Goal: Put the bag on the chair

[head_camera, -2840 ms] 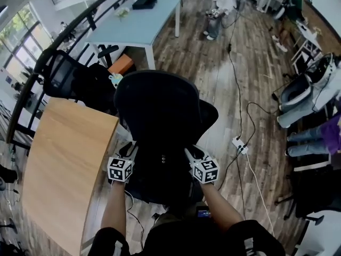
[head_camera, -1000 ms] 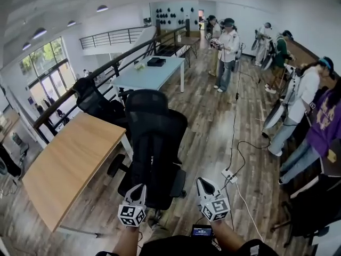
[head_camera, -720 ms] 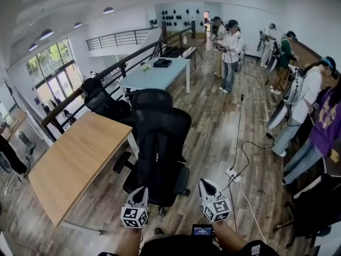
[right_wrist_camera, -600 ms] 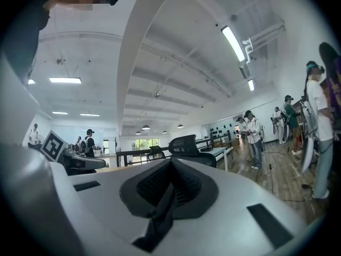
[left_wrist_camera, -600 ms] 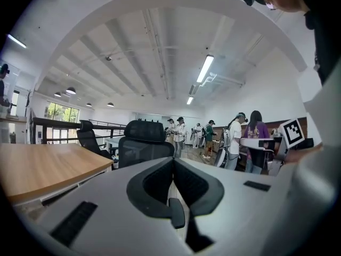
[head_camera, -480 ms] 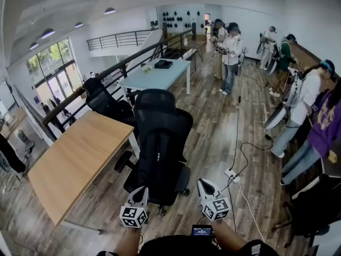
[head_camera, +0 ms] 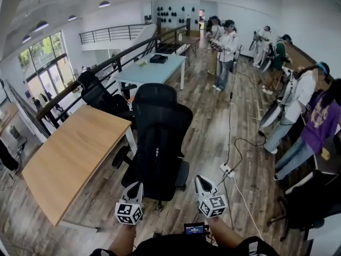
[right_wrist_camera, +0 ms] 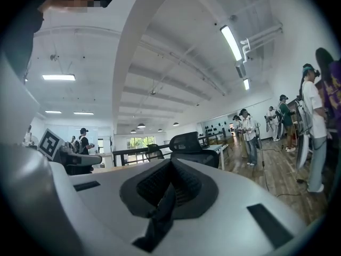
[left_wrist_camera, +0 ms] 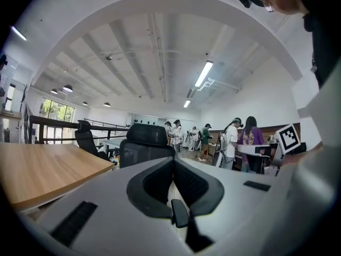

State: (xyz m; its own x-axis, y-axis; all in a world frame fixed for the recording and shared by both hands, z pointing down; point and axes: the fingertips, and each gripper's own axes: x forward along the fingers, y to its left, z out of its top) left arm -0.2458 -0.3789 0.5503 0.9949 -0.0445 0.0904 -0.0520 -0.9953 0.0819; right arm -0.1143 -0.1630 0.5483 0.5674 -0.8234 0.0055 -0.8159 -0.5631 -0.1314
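Black mesh-back office chair (head_camera: pixel 160 137) with headrest, on castors, its back turned to the tools, just ahead of left tool (head_camera: pixel 136 188) and right tool (head_camera: pixel 201 181), both with jaws pressed together

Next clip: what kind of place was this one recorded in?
Most likely an open-plan office or lab workspace. A black mesh office chair stands on wood-plank flooring beside a light wooden desk, a pale blue table sits by a black railing, and several standing people work further back.

The black mesh office chair (head_camera: pixel 160 132) looks matt. The tan wooden bench (head_camera: pixel 69 156) is smooth; the brown plank floor (head_camera: pixel 208 111) is slightly glossy.
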